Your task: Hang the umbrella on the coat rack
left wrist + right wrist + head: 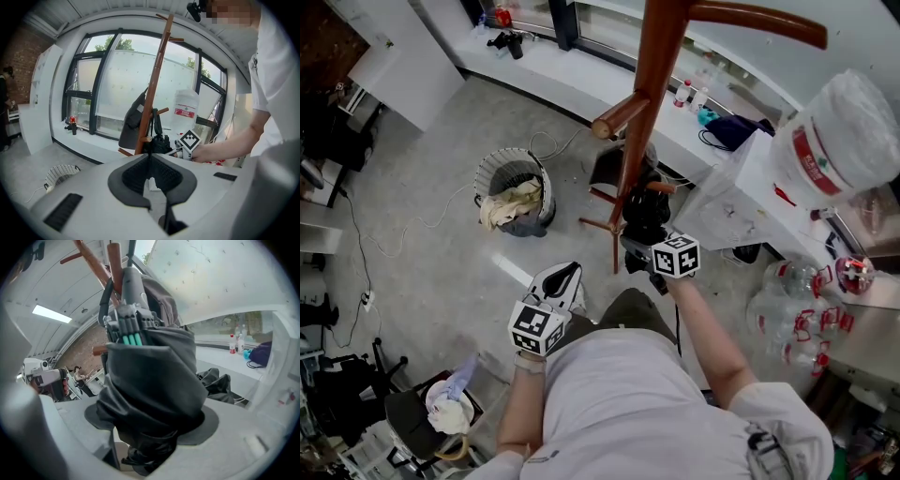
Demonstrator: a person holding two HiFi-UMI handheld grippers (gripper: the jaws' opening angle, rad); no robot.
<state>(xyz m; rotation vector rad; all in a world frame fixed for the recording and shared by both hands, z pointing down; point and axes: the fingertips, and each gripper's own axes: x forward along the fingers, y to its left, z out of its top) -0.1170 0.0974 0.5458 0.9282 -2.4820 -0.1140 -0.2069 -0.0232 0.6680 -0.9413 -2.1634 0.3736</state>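
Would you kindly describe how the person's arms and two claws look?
The left claw and right claw both have smooth white bodies with dark curved pads. Each carries a cube with black-and-white square markers. The person wears a light short-sleeved shirt, and the forearms are bare.

The coat rack [649, 84] is reddish-brown wood, smooth and glossy. The umbrella [150, 380] is dark matt cloth, crumpled, with green plastic tips [132, 339]. The left claw [150, 155] has a smooth pale plastic shell and black ribbed matt pads [135, 176]. The floor [441, 253] is matt grey.
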